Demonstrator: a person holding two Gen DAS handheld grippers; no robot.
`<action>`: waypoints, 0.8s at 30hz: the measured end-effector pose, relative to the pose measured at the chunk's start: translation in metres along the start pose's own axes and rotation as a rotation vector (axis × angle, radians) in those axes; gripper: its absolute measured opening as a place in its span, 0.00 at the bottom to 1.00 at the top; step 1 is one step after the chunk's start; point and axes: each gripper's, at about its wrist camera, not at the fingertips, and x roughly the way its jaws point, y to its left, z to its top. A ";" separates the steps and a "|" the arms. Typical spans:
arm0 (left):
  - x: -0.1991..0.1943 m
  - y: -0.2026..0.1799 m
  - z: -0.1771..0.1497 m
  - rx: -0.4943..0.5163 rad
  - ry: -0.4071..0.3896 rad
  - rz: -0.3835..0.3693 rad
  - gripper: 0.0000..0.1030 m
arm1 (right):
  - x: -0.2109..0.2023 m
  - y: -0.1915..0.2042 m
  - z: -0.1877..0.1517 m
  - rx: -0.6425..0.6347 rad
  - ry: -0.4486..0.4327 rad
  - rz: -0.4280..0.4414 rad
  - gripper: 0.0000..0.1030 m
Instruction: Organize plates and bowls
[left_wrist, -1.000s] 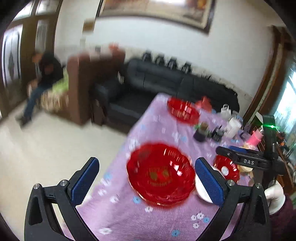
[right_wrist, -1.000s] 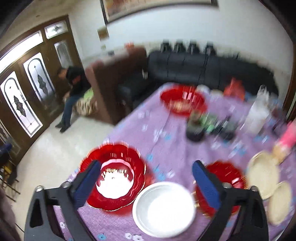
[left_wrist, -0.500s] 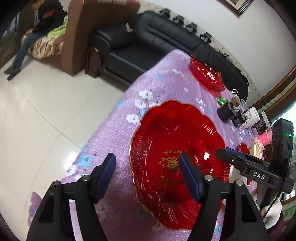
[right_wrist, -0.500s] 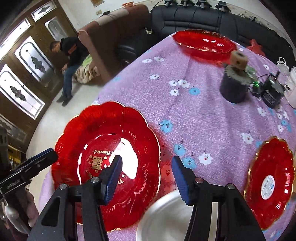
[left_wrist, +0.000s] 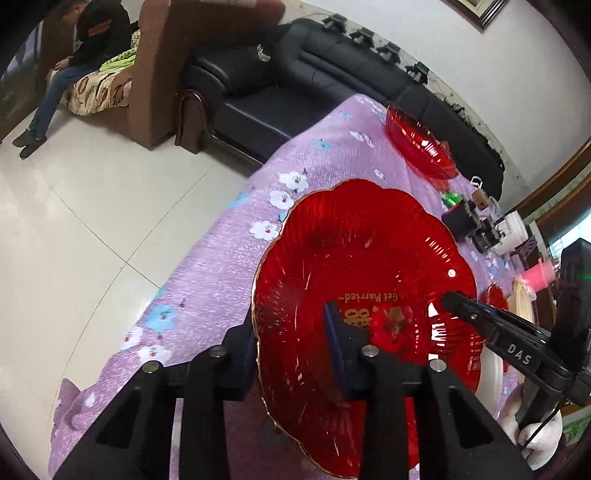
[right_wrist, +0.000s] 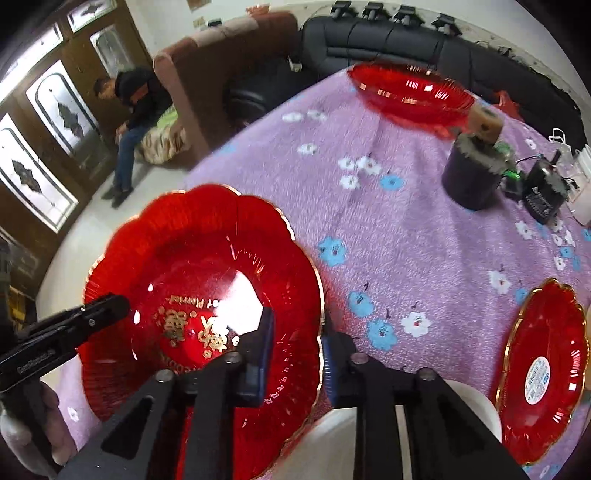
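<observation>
A large red scalloped plate (left_wrist: 369, 266) with gold lettering lies on the purple flowered tablecloth (left_wrist: 221, 266). My left gripper (left_wrist: 291, 343) is shut on its near left rim, one finger inside and one outside. My right gripper (right_wrist: 295, 347) is shut on the plate's (right_wrist: 192, 266) right rim in the same way. A white plate (right_wrist: 469, 402) lies just right of it, partly under my right gripper. A smaller red plate (right_wrist: 543, 369) with a sticker lies further right. A red bowl (right_wrist: 410, 92) stands at the table's far end.
A dark cylindrical container (right_wrist: 472, 173), a small black device (right_wrist: 543, 192) and white items sit at the back right. The table's left edge (left_wrist: 207, 236) drops to a tiled floor. A black sofa (left_wrist: 295, 85) and a seated person (left_wrist: 85, 48) lie beyond.
Both grippers came down and forward to the large red plate and closed on opposite rims; a second ago both were wide open above the table.
</observation>
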 end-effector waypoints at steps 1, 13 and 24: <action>-0.005 0.000 0.000 0.002 -0.011 0.004 0.31 | -0.005 0.002 0.000 0.000 -0.008 0.009 0.19; -0.045 0.011 -0.046 0.007 -0.022 0.036 0.31 | -0.034 0.032 -0.054 -0.028 -0.007 0.054 0.19; -0.041 0.017 -0.065 -0.024 -0.017 0.081 0.47 | -0.025 0.032 -0.089 0.012 0.031 0.109 0.22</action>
